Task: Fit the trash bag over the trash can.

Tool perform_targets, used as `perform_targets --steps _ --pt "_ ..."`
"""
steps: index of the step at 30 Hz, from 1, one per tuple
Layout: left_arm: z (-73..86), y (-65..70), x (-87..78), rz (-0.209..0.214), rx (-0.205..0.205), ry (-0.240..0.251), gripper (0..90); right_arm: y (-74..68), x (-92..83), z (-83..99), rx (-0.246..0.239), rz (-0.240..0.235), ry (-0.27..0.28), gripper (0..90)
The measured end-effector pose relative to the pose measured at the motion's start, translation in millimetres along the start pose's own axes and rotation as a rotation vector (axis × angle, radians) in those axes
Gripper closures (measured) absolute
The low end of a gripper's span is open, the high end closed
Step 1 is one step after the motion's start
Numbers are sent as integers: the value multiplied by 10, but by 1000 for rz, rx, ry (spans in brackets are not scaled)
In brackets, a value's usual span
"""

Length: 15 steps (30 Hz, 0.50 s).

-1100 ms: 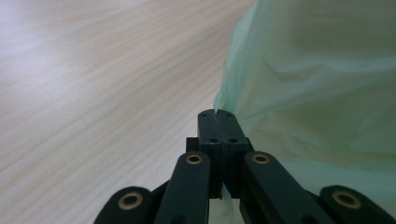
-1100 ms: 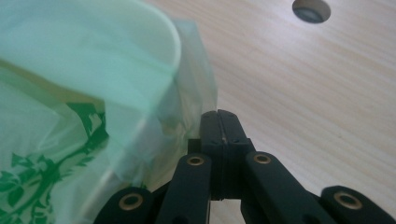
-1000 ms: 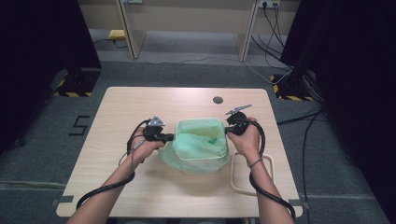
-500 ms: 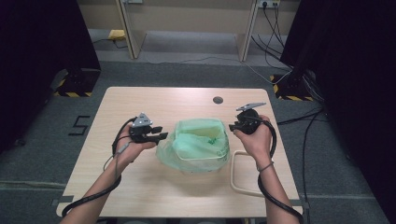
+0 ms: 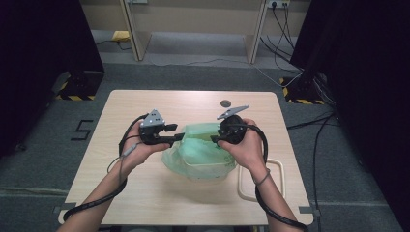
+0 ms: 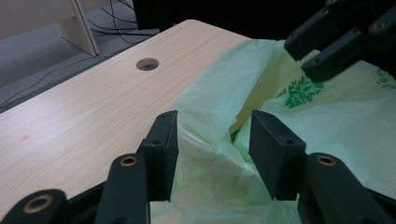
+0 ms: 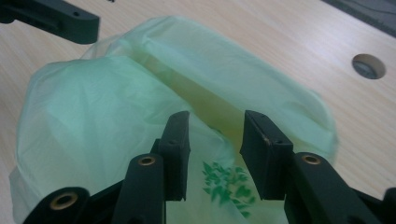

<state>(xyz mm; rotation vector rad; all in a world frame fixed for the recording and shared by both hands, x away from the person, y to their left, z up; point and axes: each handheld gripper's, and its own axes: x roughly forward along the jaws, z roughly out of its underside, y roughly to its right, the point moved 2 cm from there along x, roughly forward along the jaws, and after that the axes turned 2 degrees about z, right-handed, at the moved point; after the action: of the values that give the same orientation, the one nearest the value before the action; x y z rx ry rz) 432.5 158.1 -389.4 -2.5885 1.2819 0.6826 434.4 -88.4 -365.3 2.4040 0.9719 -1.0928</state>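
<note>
Bag: pale green plastic bag (image 5: 200, 152) lining a bin at the middle of the counter (image 5: 121, 183).
Left tongs (image 5: 179, 138): released, just been opening, above the bag's left rim.
Right tongs (image 5: 215, 140): released, just been opening, above its right rim.

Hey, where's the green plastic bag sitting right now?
In the high view the green plastic bag sits mid-table over a container, between the left gripper and right gripper, below the round table hole.

Left hand-held gripper (image 6: 212, 140): jaws just opening, apart above green bag (image 6: 289, 126), not pressing it; table (image 6: 70, 112) beneath.
</note>
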Motion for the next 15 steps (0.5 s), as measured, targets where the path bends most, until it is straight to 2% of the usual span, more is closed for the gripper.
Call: perform_targets --steps 4,9,15 --pt "2 12 -1 -7 -12 12 493 -55 89 -22 1 -12 -18 603" --pt "79 2 -91 -36 -30 25 441 -148 179 -77 -14 -28 -51 587" --pt "174 -37 -236 -58 -42 35 429 -356 289 -130 -80 -39 -97 576"
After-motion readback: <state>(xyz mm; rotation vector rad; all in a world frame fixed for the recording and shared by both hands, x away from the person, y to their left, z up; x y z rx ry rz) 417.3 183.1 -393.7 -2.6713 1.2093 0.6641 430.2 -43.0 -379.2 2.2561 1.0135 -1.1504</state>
